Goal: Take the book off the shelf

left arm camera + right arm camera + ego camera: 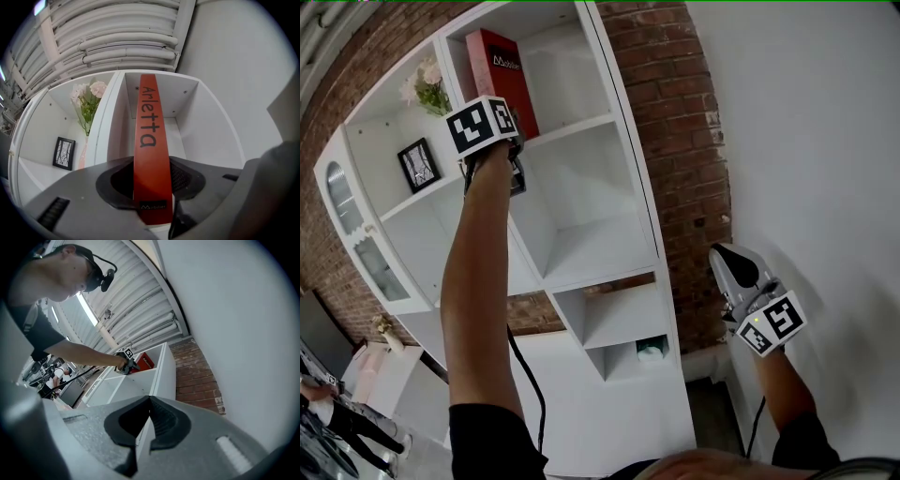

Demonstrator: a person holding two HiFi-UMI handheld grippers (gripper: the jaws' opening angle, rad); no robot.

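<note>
A red book [502,80] stands upright in the top right cubby of the white shelf unit [581,244]. My left gripper [516,150] reaches up to it, arm stretched. In the left gripper view the book's spine [151,154], printed "Arletta", fills the gap between the jaws of the left gripper [152,180], and both pads touch its sides. My right gripper [720,251] is held low at the right beside the white wall, pointing up. Its jaws [150,401] meet at the tips with nothing between them. That view shows the book [145,361] far off.
A vase of pale flowers [427,86] and a small framed picture [419,165] occupy the cubbies left of the book. A brick wall [675,122] runs behind the shelf and a plain white wall [816,141] is at the right. A person [328,412] stands far off, lower left.
</note>
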